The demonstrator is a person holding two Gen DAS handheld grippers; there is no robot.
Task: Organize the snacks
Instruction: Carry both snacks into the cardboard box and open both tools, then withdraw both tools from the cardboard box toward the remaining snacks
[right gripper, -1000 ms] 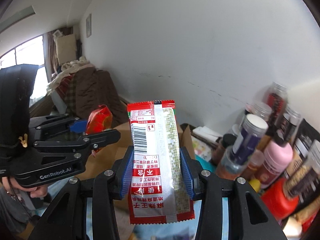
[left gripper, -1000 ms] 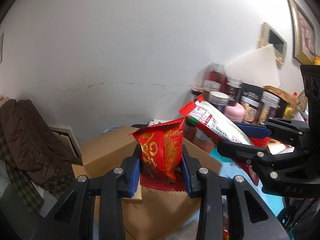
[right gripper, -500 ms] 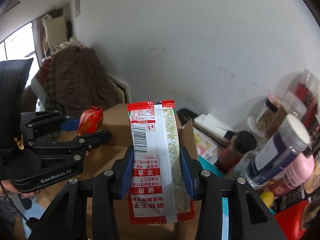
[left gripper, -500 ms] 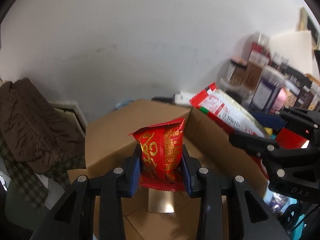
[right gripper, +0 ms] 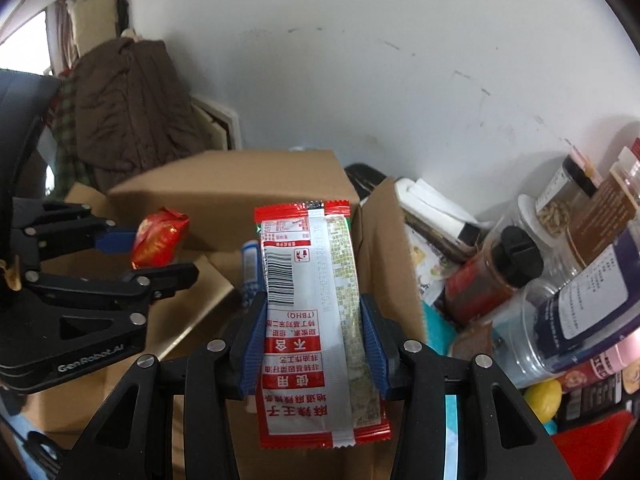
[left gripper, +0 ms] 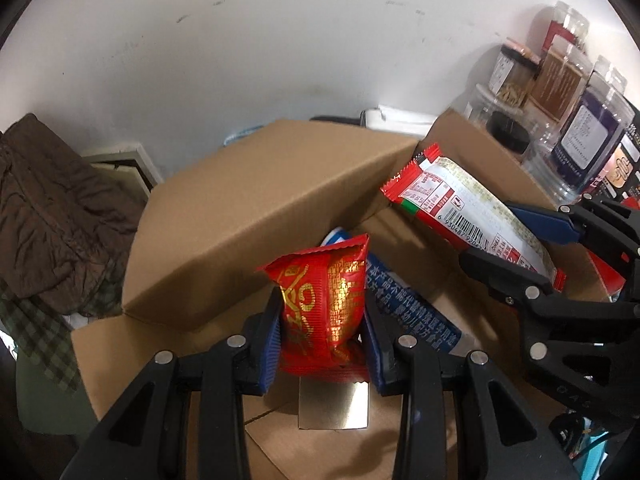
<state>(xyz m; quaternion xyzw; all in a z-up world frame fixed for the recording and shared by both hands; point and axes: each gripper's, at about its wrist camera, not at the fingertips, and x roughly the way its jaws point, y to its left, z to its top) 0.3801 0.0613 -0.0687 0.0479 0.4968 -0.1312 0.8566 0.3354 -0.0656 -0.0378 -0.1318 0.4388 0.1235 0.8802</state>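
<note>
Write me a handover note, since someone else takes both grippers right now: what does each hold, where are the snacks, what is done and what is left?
Left gripper: shut on the small red foil packet with gold print, above the open brown cardboard box.
Right gripper: shut on the long red-and-white snack bar wrapper, also over the box.
Done: a blue-and-white packet already lies inside.
Left: lower and release both packets into the box.

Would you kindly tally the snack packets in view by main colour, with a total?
Red with gold print: 1, the red packet in the left claw.
Red and white: 1, the long packet in the right claw.
Blue: 1, the blue packet lying in the cardboard box.
Total: 3.
</note>
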